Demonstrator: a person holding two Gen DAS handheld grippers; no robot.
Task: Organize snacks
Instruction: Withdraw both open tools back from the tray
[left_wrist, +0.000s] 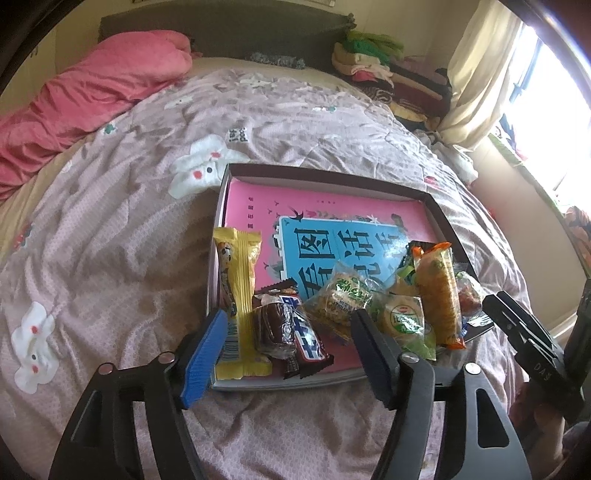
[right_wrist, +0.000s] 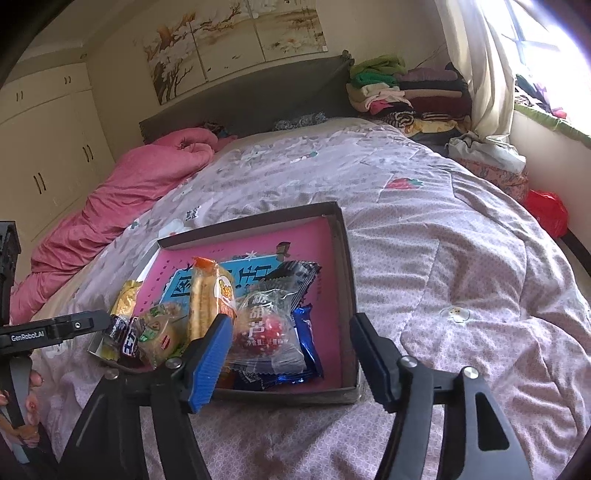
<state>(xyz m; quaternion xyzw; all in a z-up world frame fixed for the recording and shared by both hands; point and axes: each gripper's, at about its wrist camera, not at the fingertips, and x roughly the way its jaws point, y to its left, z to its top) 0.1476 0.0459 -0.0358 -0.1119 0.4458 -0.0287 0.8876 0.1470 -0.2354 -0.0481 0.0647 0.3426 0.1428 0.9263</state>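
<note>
Snacks sit heaped at the near end of the shallow box (left_wrist: 441, 218) on the bed (left_wrist: 110, 229), on top of a pink book (left_wrist: 325, 218). Our left gripper (left_wrist: 288, 354) hangs released over the yellow bar (left_wrist: 240, 295) and dark chocolate bar (left_wrist: 295, 332); right gripper (right_wrist: 291, 358) also released, over the clear candy pouch (right_wrist: 266, 332) and blue packet (right_wrist: 306, 332). All look light, with crinkly, slippery film. We'd pinch across the narrow body, not the end seals. The tall cracker pack (right_wrist: 207, 299) is probably crushable, so go gently.
</note>
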